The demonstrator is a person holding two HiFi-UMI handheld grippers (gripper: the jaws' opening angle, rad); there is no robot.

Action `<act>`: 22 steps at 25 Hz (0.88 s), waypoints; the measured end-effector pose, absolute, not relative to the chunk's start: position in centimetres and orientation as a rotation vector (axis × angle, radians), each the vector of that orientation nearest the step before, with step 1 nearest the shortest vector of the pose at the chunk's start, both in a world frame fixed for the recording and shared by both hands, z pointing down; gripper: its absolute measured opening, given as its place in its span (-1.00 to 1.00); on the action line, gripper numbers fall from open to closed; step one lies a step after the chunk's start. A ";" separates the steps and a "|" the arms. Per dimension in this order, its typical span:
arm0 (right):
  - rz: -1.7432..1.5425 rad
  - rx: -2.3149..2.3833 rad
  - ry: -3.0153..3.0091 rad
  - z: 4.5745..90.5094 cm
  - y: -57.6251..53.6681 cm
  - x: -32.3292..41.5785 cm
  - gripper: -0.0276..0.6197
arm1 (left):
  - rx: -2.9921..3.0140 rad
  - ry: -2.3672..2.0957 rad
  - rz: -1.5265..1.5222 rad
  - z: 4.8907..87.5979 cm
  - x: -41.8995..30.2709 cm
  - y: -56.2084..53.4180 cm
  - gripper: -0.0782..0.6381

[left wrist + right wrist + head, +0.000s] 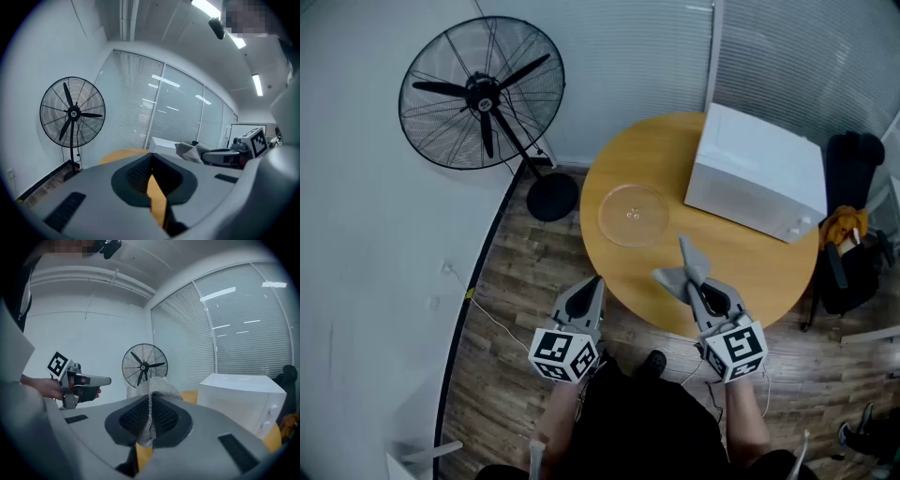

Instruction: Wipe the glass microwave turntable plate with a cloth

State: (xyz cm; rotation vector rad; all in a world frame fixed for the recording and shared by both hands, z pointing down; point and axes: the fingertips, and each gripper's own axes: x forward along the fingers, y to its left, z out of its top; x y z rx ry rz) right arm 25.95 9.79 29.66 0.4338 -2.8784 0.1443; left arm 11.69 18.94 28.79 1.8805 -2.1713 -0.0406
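The clear glass turntable plate (pixel 633 215) lies on the round wooden table (pixel 741 272), left of the microwave. My right gripper (pixel 700 284) hovers over the table's near edge, shut on a grey cloth (pixel 684 270); in the right gripper view the cloth (pixel 152 397) bulges out between the closed jaws. My left gripper (pixel 592 286) sits at the table's near-left edge, jaws shut with nothing in them; the left gripper view shows only table wood through the slit of the gripper (pixel 152 180). Both grippers are well short of the plate.
A white microwave (pixel 759 173) stands on the table's right half. A black pedestal fan (pixel 483 94) stands on the wood floor to the left, by the wall. A black chair with a yellow item (pixel 848 230) is at the right. A cable runs along the floor.
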 end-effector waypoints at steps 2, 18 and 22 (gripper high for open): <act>0.148 0.450 -2.885 29.6 9.8 26.0 -0.86 | 1.882 -2.169 -0.037 28.8 11.8 19.1 -0.79; 0.335 0.549 -2.868 31.0 9.7 23.8 -0.84 | 1.908 -2.112 -0.018 29.9 8.7 19.6 -0.79; 0.387 0.620 -2.833 31.3 9.4 21.0 -0.84 | 1.915 -2.065 -0.046 30.2 5.1 19.6 -0.79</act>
